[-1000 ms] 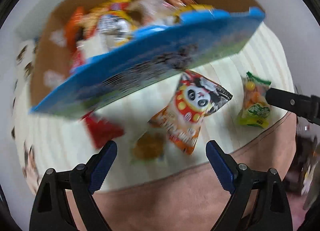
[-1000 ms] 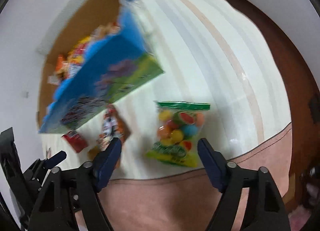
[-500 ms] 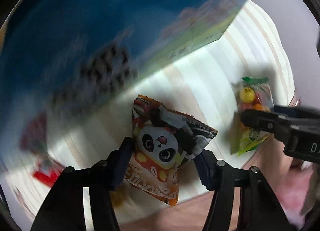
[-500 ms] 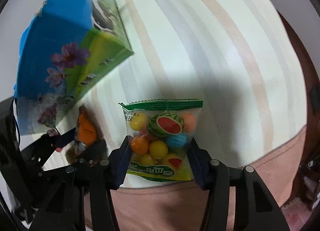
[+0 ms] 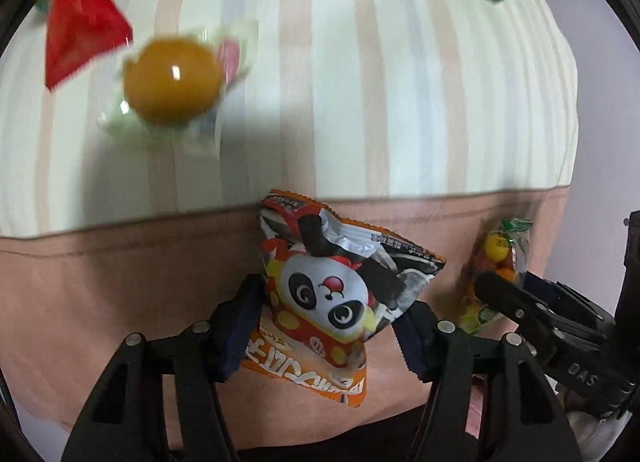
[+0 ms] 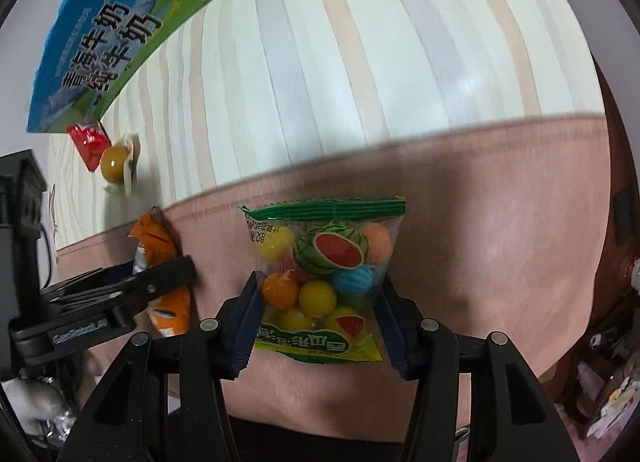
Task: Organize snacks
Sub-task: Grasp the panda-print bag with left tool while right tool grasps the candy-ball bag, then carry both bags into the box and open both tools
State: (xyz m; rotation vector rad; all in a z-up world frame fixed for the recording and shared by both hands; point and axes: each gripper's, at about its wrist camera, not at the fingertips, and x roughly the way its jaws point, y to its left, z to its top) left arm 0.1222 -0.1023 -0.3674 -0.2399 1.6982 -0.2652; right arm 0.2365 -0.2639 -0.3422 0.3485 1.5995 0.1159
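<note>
Both grippers are carrying snacks at once: the left gripper [image 5: 328, 326] is clamping its jaws on the panda bag [image 5: 340, 294], the right gripper [image 6: 316, 322] is clamping on the candy bag [image 6: 324, 266], both lifted over the striped worktop's [image 6: 360, 62] pink edge. A red packet [image 5: 80, 22] and an orange jelly cup [image 5: 172, 82] are lying beside the blue box [image 6: 100, 34], apparently waiting to be sorted.

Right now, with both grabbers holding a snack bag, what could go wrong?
The left gripper pinches only the panda bag's lower part, so it could slip out. The right gripper squeezes the fruit-ball candy bag, which might pop or crush. The two grippers sit close together and could bump each other.
</note>
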